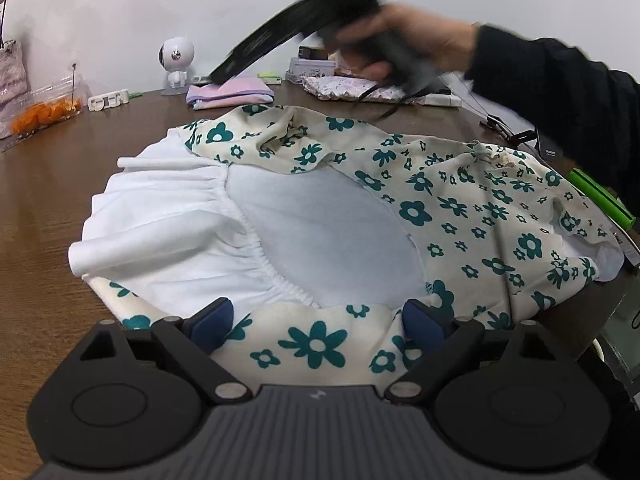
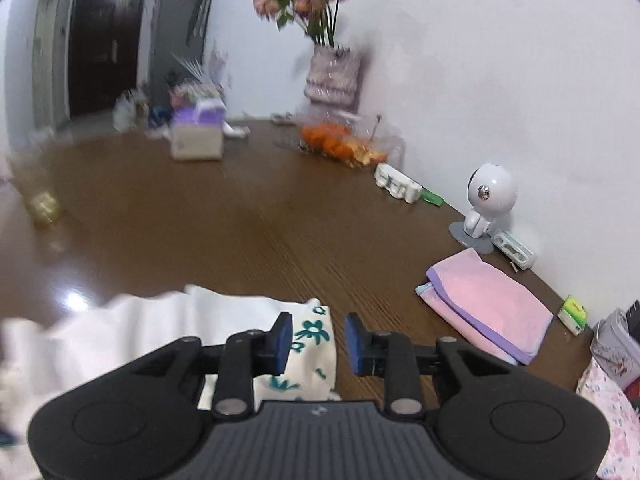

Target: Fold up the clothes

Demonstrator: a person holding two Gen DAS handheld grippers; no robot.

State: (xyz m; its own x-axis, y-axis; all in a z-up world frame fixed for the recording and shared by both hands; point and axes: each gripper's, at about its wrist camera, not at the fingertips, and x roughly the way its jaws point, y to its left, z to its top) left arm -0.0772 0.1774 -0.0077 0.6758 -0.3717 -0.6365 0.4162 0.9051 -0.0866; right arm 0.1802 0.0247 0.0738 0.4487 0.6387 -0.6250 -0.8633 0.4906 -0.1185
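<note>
A cream dress with teal flowers (image 1: 480,208) lies spread on the brown table (image 1: 60,184), its white lining (image 1: 320,232) turned up in the middle. My left gripper (image 1: 318,320) sits low at the near hem, blue pads far apart, open, a flowered fold lying loosely between them. A hand (image 1: 420,40) holds my right gripper (image 1: 218,74) raised and blurred over the dress's far edge. In the right wrist view my right gripper (image 2: 319,344) is open; the dress's corner (image 2: 312,336) lies below the gap and nothing is pinched.
A folded pink and purple cloth (image 2: 488,304), a white robot figure (image 2: 490,196) and a tub of orange fruit (image 2: 340,144) stand along the wall. A flowered pouch (image 1: 348,88) lies at the back, a green object (image 1: 600,196) at the right edge.
</note>
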